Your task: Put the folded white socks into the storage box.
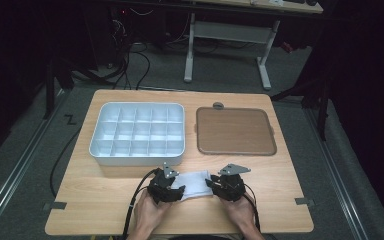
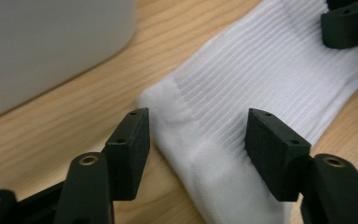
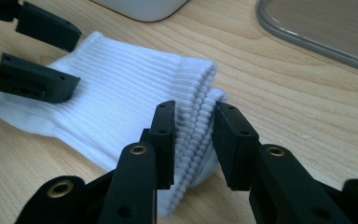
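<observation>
Trouble, as I judged it, lay nearest the person: the right tool [image 3: 193, 140] straddled the ribbed cuff of the white sock [image 3: 121, 93], its jaws just beside the layers and seemingly not quite pinching them, so any pull could have slipped off or taken only the top layer. The left tool [image 2: 196, 140] stood released, jaws wide over the folded heel end, touching nothing firmly; lifting from one side alone would have let the sock unfold or drag. The sock lay flat on the table [image 1: 280, 200] near its front edge, clean, ribbed, doubled over. Farther back sat the white compartment tray [image 1: 96, 150], and beside it a brown lid [image 1: 235, 131], both well apart from the sock
</observation>
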`<move>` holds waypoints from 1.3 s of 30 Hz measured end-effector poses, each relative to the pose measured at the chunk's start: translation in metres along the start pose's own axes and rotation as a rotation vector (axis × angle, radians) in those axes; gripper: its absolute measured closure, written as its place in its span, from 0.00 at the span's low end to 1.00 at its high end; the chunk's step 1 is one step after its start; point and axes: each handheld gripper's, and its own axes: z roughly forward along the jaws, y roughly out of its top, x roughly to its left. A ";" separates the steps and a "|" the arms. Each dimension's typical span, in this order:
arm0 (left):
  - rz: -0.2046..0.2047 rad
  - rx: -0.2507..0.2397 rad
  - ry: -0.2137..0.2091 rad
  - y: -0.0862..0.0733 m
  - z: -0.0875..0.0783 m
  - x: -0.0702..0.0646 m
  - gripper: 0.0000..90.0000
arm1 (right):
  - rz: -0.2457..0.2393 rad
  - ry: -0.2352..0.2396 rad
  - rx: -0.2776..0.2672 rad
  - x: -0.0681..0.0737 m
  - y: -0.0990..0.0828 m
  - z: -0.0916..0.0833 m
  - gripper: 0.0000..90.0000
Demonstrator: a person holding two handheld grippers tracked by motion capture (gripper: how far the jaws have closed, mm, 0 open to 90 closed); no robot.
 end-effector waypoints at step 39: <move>-0.166 -0.008 0.029 0.015 0.017 0.021 0.40 | -0.105 0.077 0.017 0.035 0.004 0.022 0.97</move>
